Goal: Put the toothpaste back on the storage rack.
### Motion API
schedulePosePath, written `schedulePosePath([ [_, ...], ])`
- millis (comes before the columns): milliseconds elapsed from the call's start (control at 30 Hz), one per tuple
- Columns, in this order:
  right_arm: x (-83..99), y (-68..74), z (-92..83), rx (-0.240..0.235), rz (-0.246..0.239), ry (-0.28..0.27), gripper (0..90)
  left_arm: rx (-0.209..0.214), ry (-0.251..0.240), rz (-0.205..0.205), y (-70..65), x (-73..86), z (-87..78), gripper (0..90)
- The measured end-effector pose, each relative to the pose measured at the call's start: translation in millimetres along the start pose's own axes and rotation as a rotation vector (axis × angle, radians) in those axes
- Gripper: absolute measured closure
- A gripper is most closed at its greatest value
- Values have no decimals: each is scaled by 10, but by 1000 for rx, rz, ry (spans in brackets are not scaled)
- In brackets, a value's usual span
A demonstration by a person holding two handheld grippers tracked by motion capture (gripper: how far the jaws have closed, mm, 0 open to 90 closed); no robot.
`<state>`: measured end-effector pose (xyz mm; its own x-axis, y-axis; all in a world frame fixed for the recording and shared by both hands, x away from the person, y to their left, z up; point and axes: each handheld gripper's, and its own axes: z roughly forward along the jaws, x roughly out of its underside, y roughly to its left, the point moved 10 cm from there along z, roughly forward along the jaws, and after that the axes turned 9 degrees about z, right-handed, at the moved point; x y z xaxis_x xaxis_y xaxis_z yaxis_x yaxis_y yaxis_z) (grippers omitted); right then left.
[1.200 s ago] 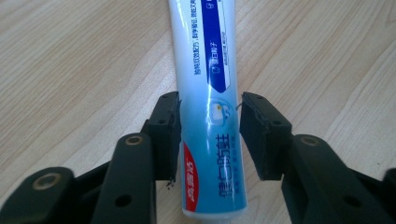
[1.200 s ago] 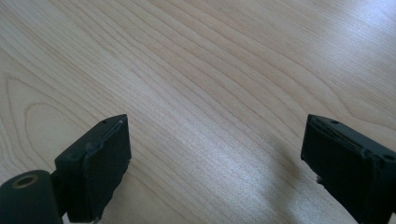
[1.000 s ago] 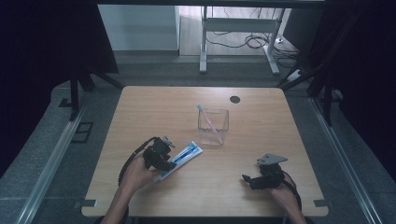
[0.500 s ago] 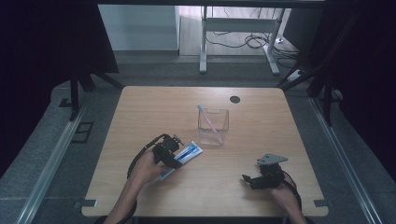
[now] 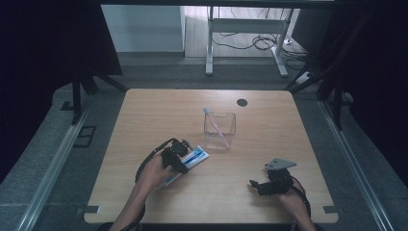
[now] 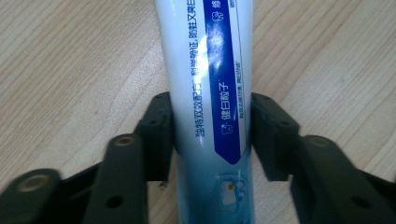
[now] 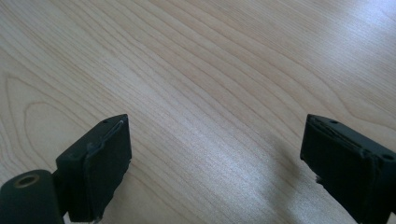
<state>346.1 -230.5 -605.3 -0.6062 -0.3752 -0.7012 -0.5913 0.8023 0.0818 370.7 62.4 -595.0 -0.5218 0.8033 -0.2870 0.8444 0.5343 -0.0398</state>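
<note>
Left claw (image 6: pixel 211 140) clamps toothpaste tube (image 6: pixel 210 84), lying flat, lengthwise between jaws.

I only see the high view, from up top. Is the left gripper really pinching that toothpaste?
Observer: Yes. The left gripper view shows the left gripper up close: its jaws have just been closing and press both sides of the toothpaste tube.
Operator: What's written on it?
Observer: Chinese characters, some on a blue band, and a small tooth picture.
Operator: And the other gripper?
Observer: The right gripper is open over the bare wooden table, with nothing between its jaws.
</note>
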Motion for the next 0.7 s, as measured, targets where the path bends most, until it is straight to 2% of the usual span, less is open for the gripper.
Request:
schedulePosePath([
  [67, 1, -2, 1, 1, 0, 1, 92, 2, -6, -8, 1, -1, -22, 637],
  [200, -1, 1, -2, 0, -1, -1, 93, 0, -15, -8, -7, -6, -41, 688],
  [300, -2, -3, -2, 0, 0, -2, 93, 2, -26, -6, -6, -3, -54, 707],
  [433, -4, -7, -3, 0, 4, -5, 93, 34, -57, -17, -27, 4, -71, 722],
  [700, -6, -9, -5, -2, 9, -7, 92, 23, -88, 3, -71, -41, -183, 724],
])
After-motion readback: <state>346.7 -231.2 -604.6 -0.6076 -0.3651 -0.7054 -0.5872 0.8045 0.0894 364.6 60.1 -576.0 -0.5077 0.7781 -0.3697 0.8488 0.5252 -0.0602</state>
